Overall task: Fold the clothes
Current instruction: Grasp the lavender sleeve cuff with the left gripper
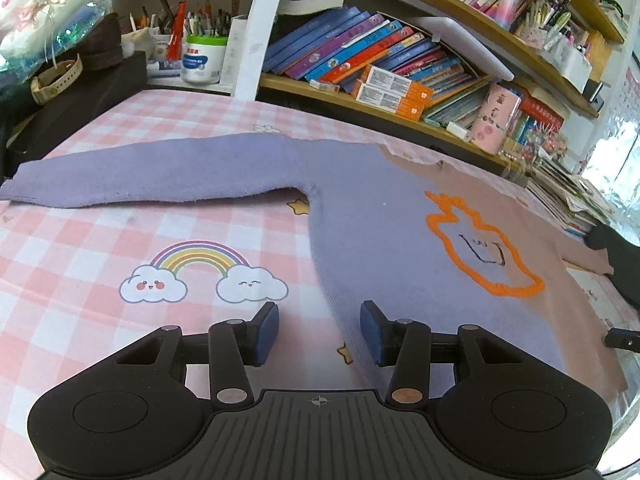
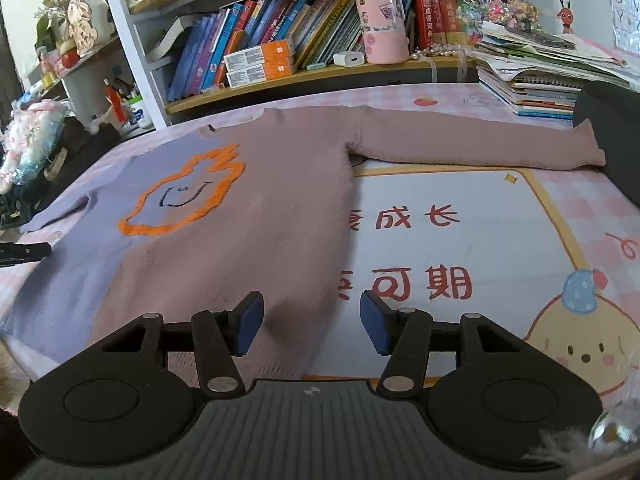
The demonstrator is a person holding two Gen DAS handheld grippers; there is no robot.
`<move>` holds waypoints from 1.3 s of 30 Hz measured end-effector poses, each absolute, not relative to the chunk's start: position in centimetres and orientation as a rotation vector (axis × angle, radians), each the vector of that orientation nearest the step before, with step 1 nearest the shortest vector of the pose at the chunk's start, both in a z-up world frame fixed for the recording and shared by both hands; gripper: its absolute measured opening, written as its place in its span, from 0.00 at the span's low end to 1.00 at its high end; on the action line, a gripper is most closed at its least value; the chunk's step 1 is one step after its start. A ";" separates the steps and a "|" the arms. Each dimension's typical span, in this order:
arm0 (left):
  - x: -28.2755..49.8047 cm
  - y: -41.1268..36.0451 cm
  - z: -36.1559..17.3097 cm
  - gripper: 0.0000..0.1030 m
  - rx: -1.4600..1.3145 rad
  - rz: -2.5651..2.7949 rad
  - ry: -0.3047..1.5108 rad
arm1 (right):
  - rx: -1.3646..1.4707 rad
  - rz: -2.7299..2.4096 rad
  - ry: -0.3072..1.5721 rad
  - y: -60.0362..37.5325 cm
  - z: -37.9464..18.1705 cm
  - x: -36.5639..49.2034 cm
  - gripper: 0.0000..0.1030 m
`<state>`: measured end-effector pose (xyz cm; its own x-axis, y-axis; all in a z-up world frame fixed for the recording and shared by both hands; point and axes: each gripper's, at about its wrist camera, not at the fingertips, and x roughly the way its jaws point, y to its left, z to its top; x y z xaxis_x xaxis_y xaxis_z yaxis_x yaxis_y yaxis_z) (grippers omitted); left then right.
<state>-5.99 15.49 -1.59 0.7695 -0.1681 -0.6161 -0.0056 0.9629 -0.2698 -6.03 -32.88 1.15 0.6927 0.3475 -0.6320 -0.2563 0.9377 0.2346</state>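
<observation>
A two-colour sweater [image 1: 372, 216] lies flat on the table, lilac on one half and dusty pink [image 2: 256, 216] on the other, with an orange outlined figure [image 1: 480, 248] on the chest. Its lilac sleeve [image 1: 152, 176] stretches out to the left; the pink sleeve [image 2: 480, 148] stretches out to the right. My left gripper [image 1: 319, 330] is open over the lilac hem corner, one pad on each side of the side edge. My right gripper [image 2: 311, 324] is open astride the pink side edge near the hem. Neither holds cloth.
A pink checked mat [image 1: 100, 248] with a rainbow print covers the table. Bookshelves [image 2: 280, 68] run along the far edge. A stack of books [image 2: 540, 80] and a dark object [image 2: 612, 128] sit at the right, by the pink cuff. Pen pots and clutter [image 1: 200, 52] stand far left.
</observation>
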 end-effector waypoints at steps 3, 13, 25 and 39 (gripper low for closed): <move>-6.0 15.2 -1.6 0.44 -0.268 -0.099 0.692 | 0.133 0.336 0.731 -32.8 1.2 -6.1 0.50; -6.6 14.5 -1.6 0.42 -0.264 -0.132 0.698 | 0.102 0.348 0.741 -32.2 1.2 -6.5 0.30; -6.3 14.4 -1.6 0.42 -0.266 -0.136 0.701 | 0.102 0.354 0.734 -32.1 1.1 -6.5 0.25; -7.3 14.5 -1.6 0.41 -0.288 -0.132 0.690 | 0.117 0.356 0.713 -32.2 0.9 -7.0 0.26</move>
<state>-7.35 14.55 -1.62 0.7646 -0.2142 -0.6079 0.0246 0.9521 -0.3047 -7.03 -32.23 0.89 0.6994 0.3578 -0.6187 -0.2790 0.9337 0.2245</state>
